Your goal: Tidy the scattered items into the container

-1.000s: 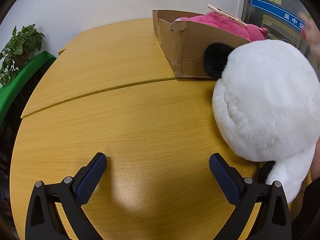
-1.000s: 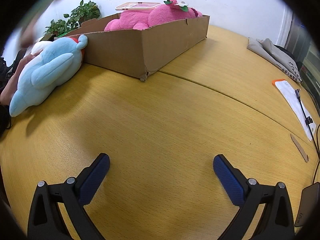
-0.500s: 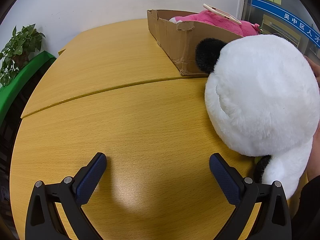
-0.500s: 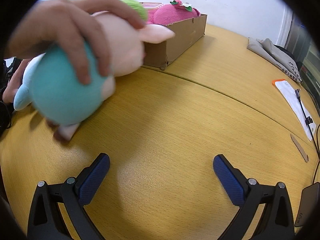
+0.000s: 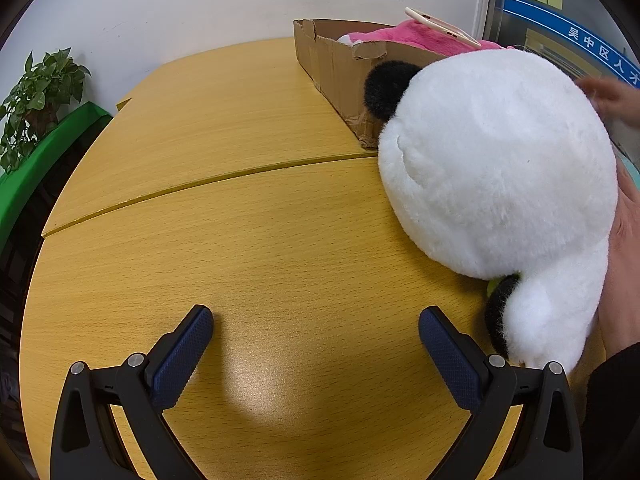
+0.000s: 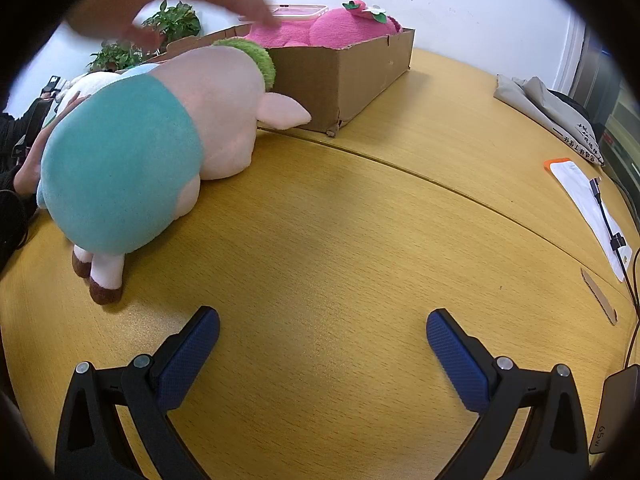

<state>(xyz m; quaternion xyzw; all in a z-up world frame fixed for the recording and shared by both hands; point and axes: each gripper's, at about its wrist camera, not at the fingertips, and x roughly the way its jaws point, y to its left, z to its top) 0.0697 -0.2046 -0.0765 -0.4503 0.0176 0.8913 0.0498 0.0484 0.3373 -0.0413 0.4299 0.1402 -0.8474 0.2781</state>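
The left hand-held gripper point(image 5: 316, 332) hovers low over the wooden table point(image 5: 248, 240) with its blue-padded fingers spread wide and nothing between them. At about 2 o'clock in the left wrist view a large white panda plush point(image 5: 496, 176) lies on the table, its black ear point(image 5: 386, 88) just in front of the near corner of the cardboard box point(image 5: 336, 72) — whether it touches the cardboard cannot be told. A bare hand point(image 5: 624, 248) rests against the panda's right side at 3 o'clock, and a blurred second hand point(image 5: 612, 98) shows above it. Inside the box lies a pink plush point(image 5: 396, 36) with a phone point(image 5: 440, 26) resting on top. A potted plant point(image 5: 36, 96) stands at 10 o'clock beyond the table edge.

The right hand-held gripper point(image 6: 323, 334) is likewise spread wide and holds nothing, above bare table point(image 6: 360, 240). At 10 o'clock in the right wrist view a pig plush point(image 6: 152, 148) in pale pink with a teal rear and a green tuft lies on its side on the table, its ear reaching toward the cardboard box point(image 6: 344, 76) at 12 o'clock. A blurred hand point(image 6: 176, 4) hangs above the pig. The pink plush point(image 6: 340, 30) fills the box — a strawberry-like decoration sits on its head. Folded grey cloth point(image 6: 548, 108) lies at 2 o'clock, and a white sheet with a cable point(image 6: 588, 204) at 3 o'clock.
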